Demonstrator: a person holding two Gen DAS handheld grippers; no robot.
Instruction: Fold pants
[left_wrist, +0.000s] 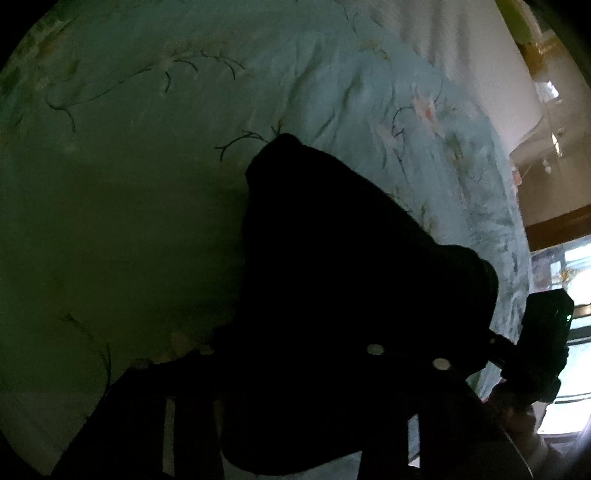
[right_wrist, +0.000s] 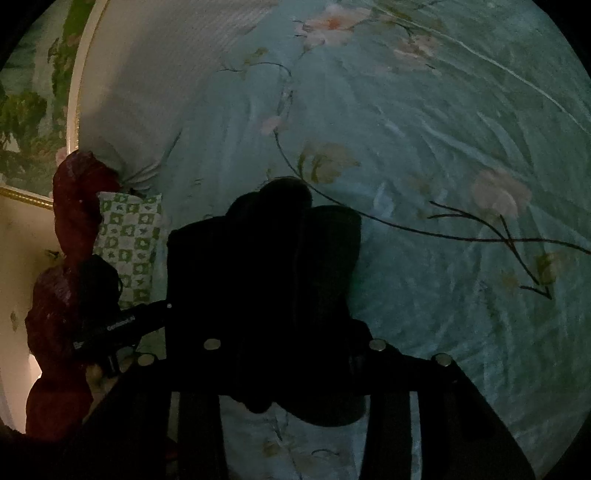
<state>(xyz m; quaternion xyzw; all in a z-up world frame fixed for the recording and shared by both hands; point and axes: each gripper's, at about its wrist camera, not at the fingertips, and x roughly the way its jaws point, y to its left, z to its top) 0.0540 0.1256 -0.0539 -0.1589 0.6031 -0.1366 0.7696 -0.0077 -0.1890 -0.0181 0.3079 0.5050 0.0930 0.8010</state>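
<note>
The black pants (left_wrist: 332, 258) hang as a dark bundle right in front of my left gripper (left_wrist: 295, 354), above the pale green floral bed sheet (left_wrist: 129, 166). The jaws look closed on the cloth, and the fingers are lost in the black. In the right wrist view the pants (right_wrist: 266, 277) fill the middle as bunched folds, and my right gripper (right_wrist: 291, 350) seems closed on them too. The left gripper's body (right_wrist: 110, 325) shows at the left of the right wrist view. The right gripper's body (left_wrist: 543, 350) shows at the right of the left wrist view.
A green-and-white checked pillow (right_wrist: 129, 240) and a dark red cloth (right_wrist: 66, 258) lie at the bed's head by a framed picture (right_wrist: 33, 110). A white quilt (left_wrist: 461, 55) lies at the far edge. A bright window (left_wrist: 569, 288) is to the right.
</note>
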